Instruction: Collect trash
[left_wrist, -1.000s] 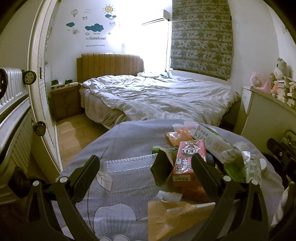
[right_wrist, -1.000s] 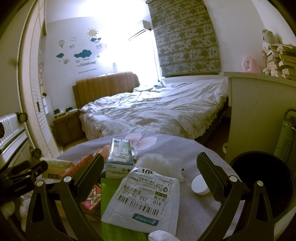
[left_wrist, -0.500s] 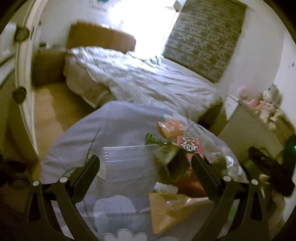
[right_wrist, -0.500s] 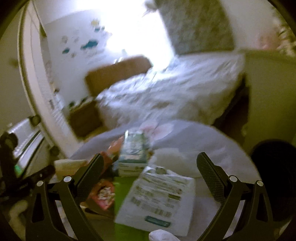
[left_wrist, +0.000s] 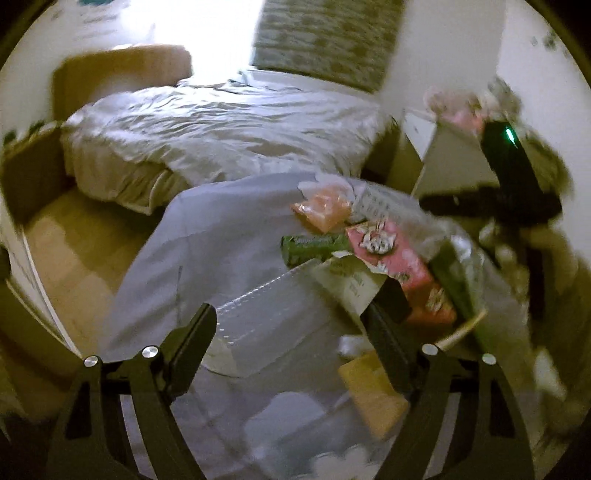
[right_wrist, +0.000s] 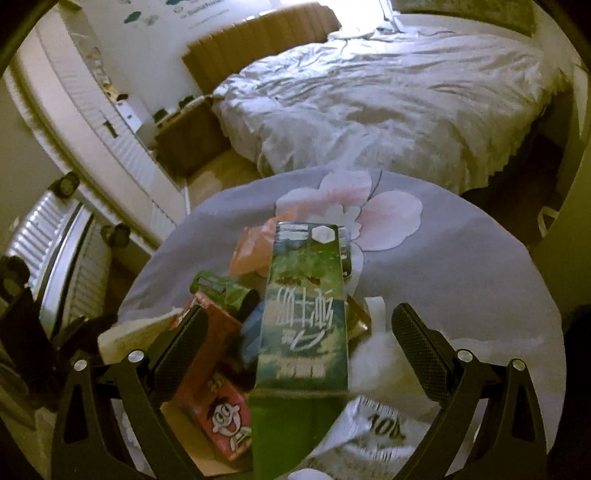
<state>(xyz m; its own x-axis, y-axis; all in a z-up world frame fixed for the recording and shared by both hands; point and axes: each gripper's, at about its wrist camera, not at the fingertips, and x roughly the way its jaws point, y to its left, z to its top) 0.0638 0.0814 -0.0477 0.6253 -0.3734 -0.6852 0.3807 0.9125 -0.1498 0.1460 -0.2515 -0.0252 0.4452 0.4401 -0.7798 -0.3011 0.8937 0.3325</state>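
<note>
A pile of trash lies on a round table with a grey flowered cloth (right_wrist: 461, 258). In the right wrist view a green milk carton (right_wrist: 304, 314) lies between the open fingers of my right gripper (right_wrist: 299, 343), with a red cartoon drink carton (right_wrist: 218, 398), a green wrapper (right_wrist: 221, 291) and a white printed bag (right_wrist: 373, 435) around it. My left gripper (left_wrist: 291, 336) is open above a clear plastic tray (left_wrist: 273, 325). The red carton (left_wrist: 399, 262), an orange bag (left_wrist: 323, 210) and a yellow envelope (left_wrist: 373, 398) show to its right.
An unmade bed (right_wrist: 388, 99) stands behind the table. A white radiator (right_wrist: 62, 258) and white doors are at the left. A white cabinet (left_wrist: 443, 158) stands to the right. The right gripper's body (left_wrist: 517, 177) shows in the left wrist view.
Both grippers have tilted down and moved closer over the table. The right one now frames the green milk carton. Both stay open.
</note>
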